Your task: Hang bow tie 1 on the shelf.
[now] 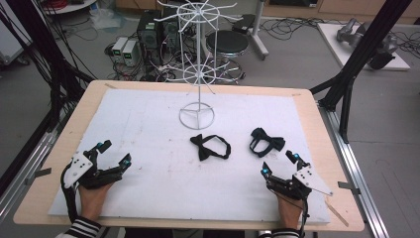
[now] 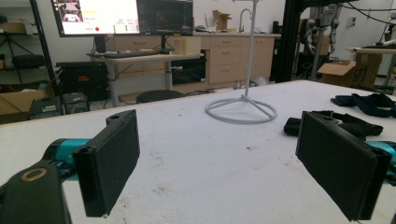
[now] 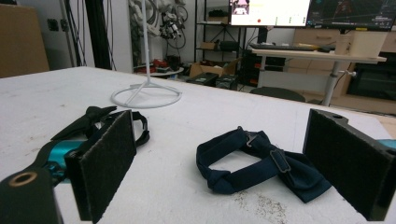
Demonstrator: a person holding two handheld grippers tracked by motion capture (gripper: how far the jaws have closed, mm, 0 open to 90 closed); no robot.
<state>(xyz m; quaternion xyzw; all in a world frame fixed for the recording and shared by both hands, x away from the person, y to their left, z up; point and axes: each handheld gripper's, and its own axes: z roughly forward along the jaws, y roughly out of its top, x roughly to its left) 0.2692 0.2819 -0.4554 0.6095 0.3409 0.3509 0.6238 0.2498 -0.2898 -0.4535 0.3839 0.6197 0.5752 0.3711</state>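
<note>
Near the white stand (image 1: 197, 59): two bow ties, black bow tie (image 1: 210, 147) and navy bow tie (image 1: 266, 142), unhung.
My tongs: left gripper (image 1: 115, 153) and right gripper (image 1: 279, 163) wide, empty.
Progress: I judge nothing started.

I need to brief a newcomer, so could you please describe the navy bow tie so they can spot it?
Start at the white wire stand. Two bow ties lie nearer the person; the navy bow tie is by the right gripper. The black bow tie sits mid-table.

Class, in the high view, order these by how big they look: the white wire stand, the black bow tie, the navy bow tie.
1. Wire stand, largest by far.
2. Black bow tie and navy bow tie: too alike to rank.
</note>
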